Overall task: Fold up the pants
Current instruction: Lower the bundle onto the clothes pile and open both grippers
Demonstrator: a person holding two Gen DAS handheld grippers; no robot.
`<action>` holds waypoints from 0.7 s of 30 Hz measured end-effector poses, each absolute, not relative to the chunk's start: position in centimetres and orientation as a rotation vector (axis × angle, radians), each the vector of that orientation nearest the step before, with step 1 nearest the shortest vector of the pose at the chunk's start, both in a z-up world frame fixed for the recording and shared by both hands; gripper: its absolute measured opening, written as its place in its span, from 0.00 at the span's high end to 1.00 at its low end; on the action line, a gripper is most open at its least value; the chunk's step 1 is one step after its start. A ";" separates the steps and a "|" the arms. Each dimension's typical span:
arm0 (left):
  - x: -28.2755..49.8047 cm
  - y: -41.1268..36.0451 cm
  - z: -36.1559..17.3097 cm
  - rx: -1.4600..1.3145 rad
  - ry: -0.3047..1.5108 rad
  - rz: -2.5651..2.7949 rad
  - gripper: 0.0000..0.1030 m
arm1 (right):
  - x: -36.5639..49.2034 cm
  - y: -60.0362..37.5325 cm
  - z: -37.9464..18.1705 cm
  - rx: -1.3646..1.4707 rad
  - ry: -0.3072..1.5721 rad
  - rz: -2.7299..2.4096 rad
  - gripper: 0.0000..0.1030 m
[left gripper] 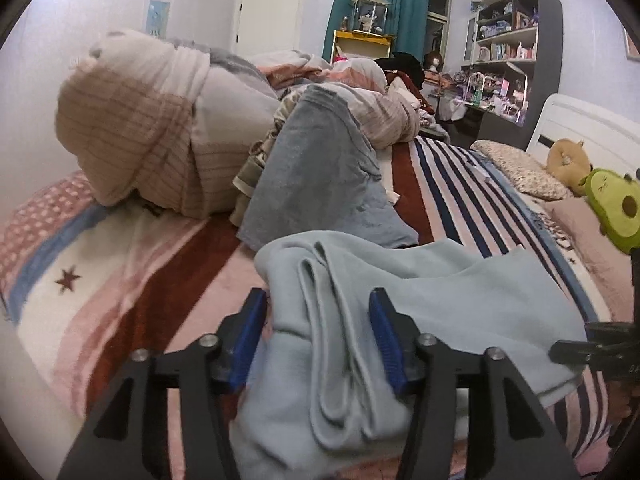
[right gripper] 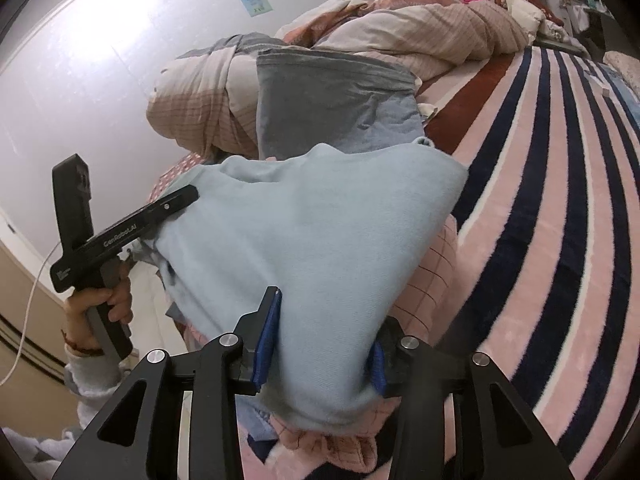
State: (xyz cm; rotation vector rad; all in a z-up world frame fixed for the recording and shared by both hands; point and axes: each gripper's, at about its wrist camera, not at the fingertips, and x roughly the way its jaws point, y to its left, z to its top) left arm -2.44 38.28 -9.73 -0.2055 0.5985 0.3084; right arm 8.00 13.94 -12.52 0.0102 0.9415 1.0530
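The light blue pants (left gripper: 420,304) lie folded on the striped bed blanket, with thick layered folds toward me. My left gripper (left gripper: 318,312) is open, its blue pads on either side of the folded edge. In the right wrist view the pants (right gripper: 304,248) fill the middle. My right gripper (right gripper: 326,336) is open, its jaws wide around the near end of the bundle, and the right pad is partly hidden by cloth. The left gripper (right gripper: 176,202) shows there from the side, its finger against the pants' far left edge.
A folded grey-blue garment (left gripper: 320,176) leans on a rolled pink-striped duvet (left gripper: 152,132) behind the pants. A pink checked garment (right gripper: 432,276) lies under the pants. Pillows and an avocado plush (left gripper: 612,208) sit at the right by the headboard. Shelves stand at the back.
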 end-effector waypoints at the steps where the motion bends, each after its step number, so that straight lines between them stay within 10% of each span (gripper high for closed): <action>1: -2.8 37.7 -9.3 -0.196 0.597 0.312 0.47 | 7.7 13.6 -12.2 -0.001 0.929 1.045 0.65; 6: -4.5 35.3 -7.2 -0.166 0.557 0.337 0.24 | 6.6 11.0 -11.3 -0.009 0.894 1.019 0.50; 21: -8.2 20.3 -1.8 -0.086 0.425 0.275 0.08 | 2.3 -3.7 -8.7 0.006 0.763 0.849 0.29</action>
